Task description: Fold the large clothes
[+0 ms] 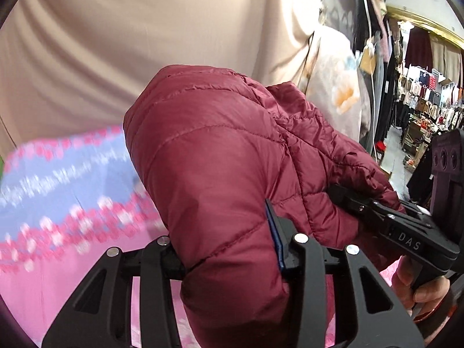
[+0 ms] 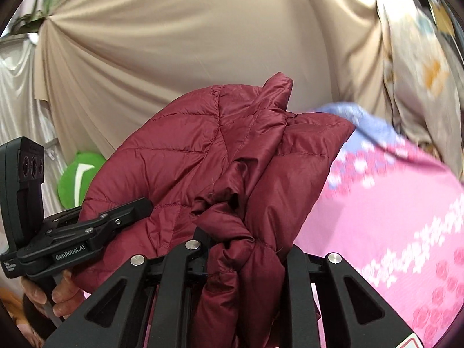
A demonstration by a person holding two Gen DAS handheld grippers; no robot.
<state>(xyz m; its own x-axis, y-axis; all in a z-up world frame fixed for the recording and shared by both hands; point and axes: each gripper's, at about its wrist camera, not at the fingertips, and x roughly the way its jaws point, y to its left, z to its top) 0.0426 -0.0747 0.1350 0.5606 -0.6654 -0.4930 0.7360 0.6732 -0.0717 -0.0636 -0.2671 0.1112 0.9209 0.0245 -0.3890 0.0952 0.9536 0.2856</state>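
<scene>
We see the maroon quilted jacket [image 1: 220, 156] bunched up and held in the air between the two grippers, above the pink and blue floral bedspread [image 1: 66, 179], which looks blurred below it. The left gripper [image 1: 229, 258] has its fingers closed on a thick padded fold of the jacket; the fabric bulges out on both sides of the blue-edged pad. The right gripper [image 2: 246, 261] pinches a narrower, twisted bundle of the same jacket [image 2: 203, 156] between its fingers. In each wrist view the other gripper shows at the side, its tip pressed into the jacket, with a bare hand [image 2: 55, 293] round its handle. Behind hangs a beige draped cloth [image 2: 188, 43]. A green cushion [image 2: 79, 177] sits by the drape. No containers show here.
</scene>
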